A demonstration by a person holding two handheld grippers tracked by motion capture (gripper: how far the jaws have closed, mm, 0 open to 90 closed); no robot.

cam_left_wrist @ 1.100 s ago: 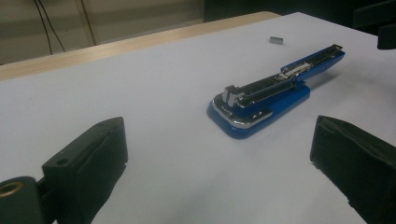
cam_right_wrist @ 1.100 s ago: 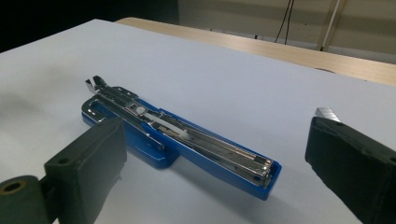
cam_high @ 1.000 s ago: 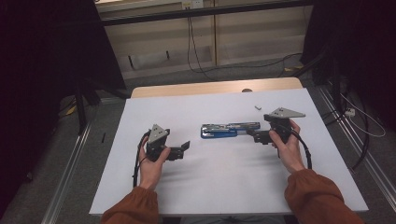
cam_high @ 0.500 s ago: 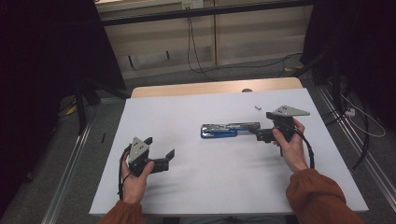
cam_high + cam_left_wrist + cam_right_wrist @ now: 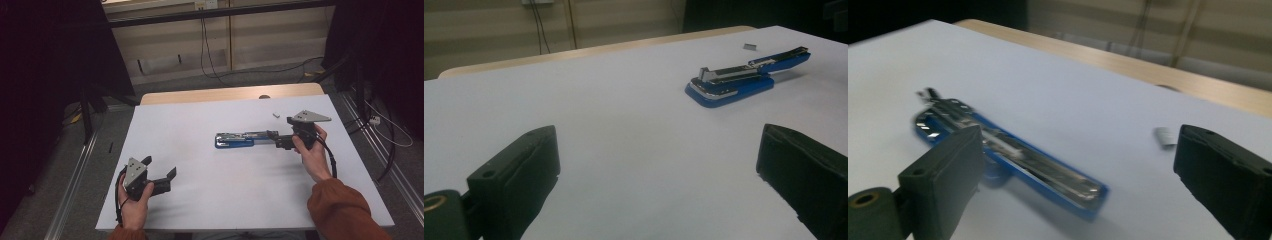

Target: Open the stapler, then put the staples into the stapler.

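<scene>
Pulled back since a second ago: left gripper [image 5: 161, 172], from beside the blue stapler [image 5: 235, 140] toward the near left corner of the white table [image 5: 200, 125], now well apart from the stapler. Right gripper [image 5: 276, 139] roughly where it was, at the stapler's right end, jaws wide apart in the right gripper view and clamped on nothing; the near jaw in front of the stapler there, contact not clear from the blurred picture. Left gripper's jaws likewise spread wide in the left gripper view, over bare table, holding nothing. Stapler [image 5: 744, 75] lying near the table's middle, a little right of centre, its top arm swung open so the silver staple channel [image 5: 1013, 150] shows along its length, blue base underneath. Small strip of staples [image 5: 275, 115] lying loose on the table beyond the right gripper, apart from the stapler; same strip seen just beside the far jaw in the right gripper view [image 5: 1165, 136]
</scene>
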